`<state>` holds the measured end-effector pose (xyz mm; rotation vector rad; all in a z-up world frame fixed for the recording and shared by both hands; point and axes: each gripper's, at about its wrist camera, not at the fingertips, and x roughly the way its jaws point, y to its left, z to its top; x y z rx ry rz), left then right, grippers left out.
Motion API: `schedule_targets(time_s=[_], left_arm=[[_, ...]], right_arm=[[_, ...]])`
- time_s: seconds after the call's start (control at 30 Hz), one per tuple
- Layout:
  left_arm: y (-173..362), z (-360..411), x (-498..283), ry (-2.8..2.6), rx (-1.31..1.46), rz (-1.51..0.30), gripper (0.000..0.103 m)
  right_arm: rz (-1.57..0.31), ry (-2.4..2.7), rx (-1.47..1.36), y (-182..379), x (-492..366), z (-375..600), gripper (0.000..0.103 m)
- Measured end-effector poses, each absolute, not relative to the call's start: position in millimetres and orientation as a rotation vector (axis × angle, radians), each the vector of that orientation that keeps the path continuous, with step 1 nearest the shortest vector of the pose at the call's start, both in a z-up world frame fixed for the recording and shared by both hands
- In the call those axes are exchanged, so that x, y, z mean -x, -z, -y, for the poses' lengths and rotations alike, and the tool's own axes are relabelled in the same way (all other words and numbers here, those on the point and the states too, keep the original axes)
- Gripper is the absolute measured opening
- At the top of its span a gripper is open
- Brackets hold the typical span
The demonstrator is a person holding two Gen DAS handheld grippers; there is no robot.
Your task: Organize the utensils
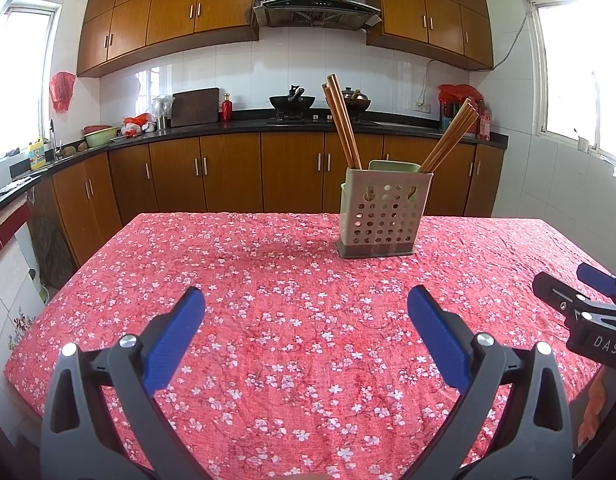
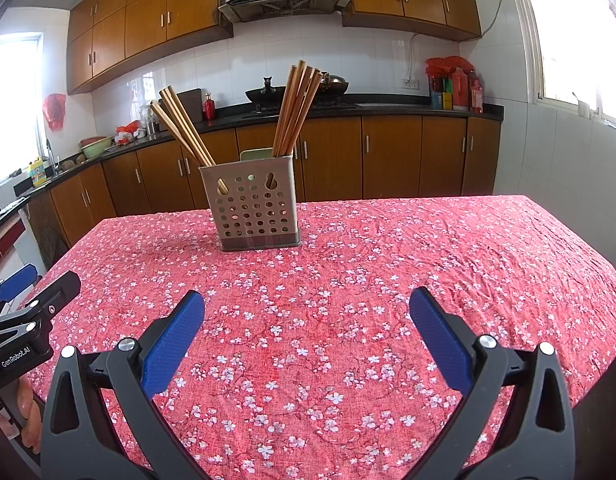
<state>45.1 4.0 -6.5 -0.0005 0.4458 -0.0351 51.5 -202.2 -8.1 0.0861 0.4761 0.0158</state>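
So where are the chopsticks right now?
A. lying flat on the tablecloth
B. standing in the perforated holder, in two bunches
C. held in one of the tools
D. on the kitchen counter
B: the chopsticks stand in the perforated holder as two leaning bunches; the left tool and the right tool are open and hold nothing.

Holder: the perforated beige plastic utensil holder (image 1: 382,216) stands on the table under a red floral tablecloth (image 1: 268,320), right of centre in the left wrist view.
Chopsticks: two bundles of brown wooden chopsticks (image 2: 298,110) stand in it, one leaning left, one right.
Behind: the wooden-fronted kitchen counter (image 1: 228,168) crosses mid-frame.
Grippers: the left gripper (image 1: 306,312) and right gripper (image 2: 307,314) hang above the near cloth.
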Motion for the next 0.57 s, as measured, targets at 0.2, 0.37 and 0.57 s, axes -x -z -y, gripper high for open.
schedule_targets(time_s=[0.2,0.37,0.57], left_arm=[[7.0,-2.4,-44.9,0.029,0.0,-0.441,0.099],[7.1,-1.2,-45.3,0.026,0.002,-0.445,0.099],[7.3,-1.7,-45.5,0.023,0.01,-0.45,0.099]], right_arm=[[-0.476,-0.016,-0.087,7.7,-51.6,202.4,0.101],[-0.477,-0.016,-0.089,8.1,-51.4,202.6,0.101],[-0.479,-0.015,-0.092,10.0,-51.1,201.5,0.101]])
